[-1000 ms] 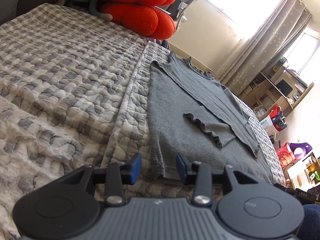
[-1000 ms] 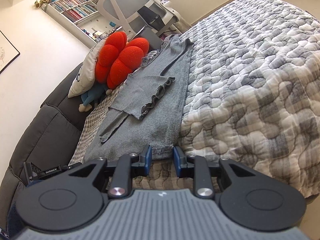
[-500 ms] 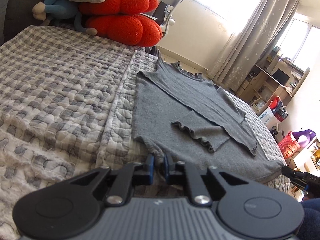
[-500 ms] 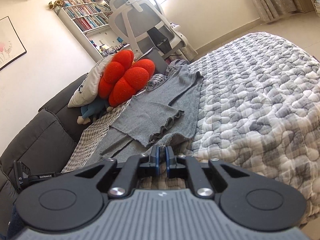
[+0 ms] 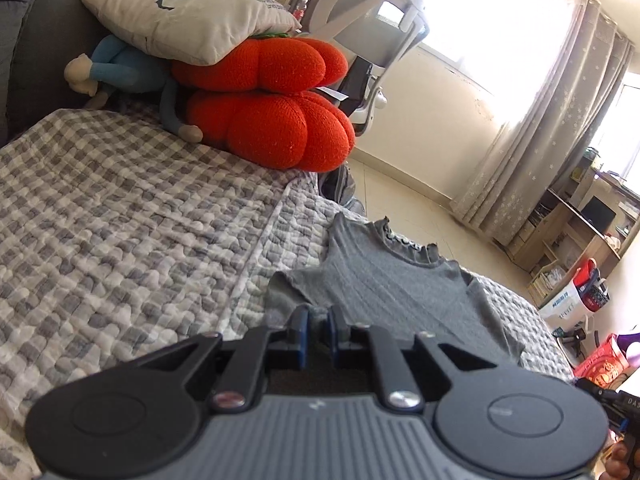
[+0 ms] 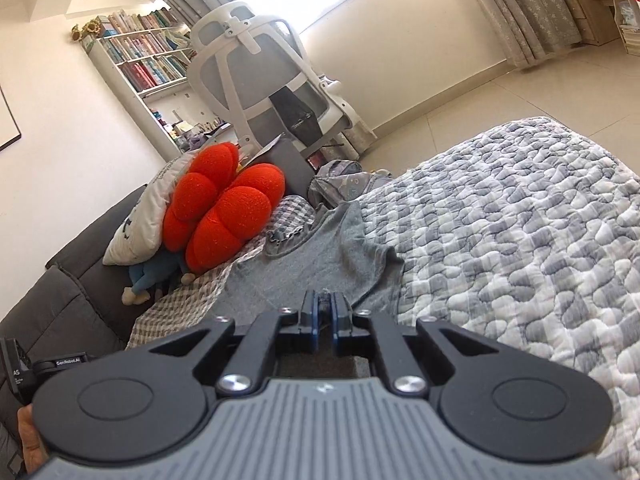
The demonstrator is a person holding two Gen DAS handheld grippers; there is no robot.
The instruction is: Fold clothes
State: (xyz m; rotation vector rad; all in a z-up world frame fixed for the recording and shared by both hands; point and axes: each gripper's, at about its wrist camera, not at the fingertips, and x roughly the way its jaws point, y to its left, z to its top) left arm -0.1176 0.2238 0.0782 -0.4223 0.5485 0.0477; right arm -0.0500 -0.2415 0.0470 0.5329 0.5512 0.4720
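With both the left gripper (image 5: 317, 330) and the right gripper (image 6: 324, 318) clamped on the grey top's (image 5: 384, 284) hem above the bed (image 5: 120, 208), we seem mid-fold, and next we carry the hem to its frilled neckline (image 6: 285, 237) evenly.

Our left gripper's body hides the near hem of the grey top (image 5: 384, 284). A cream pillow (image 5: 188, 16) covers most of a blue soft toy (image 5: 120, 72). The bookshelf's (image 6: 136, 56) spines are too small for us to read.
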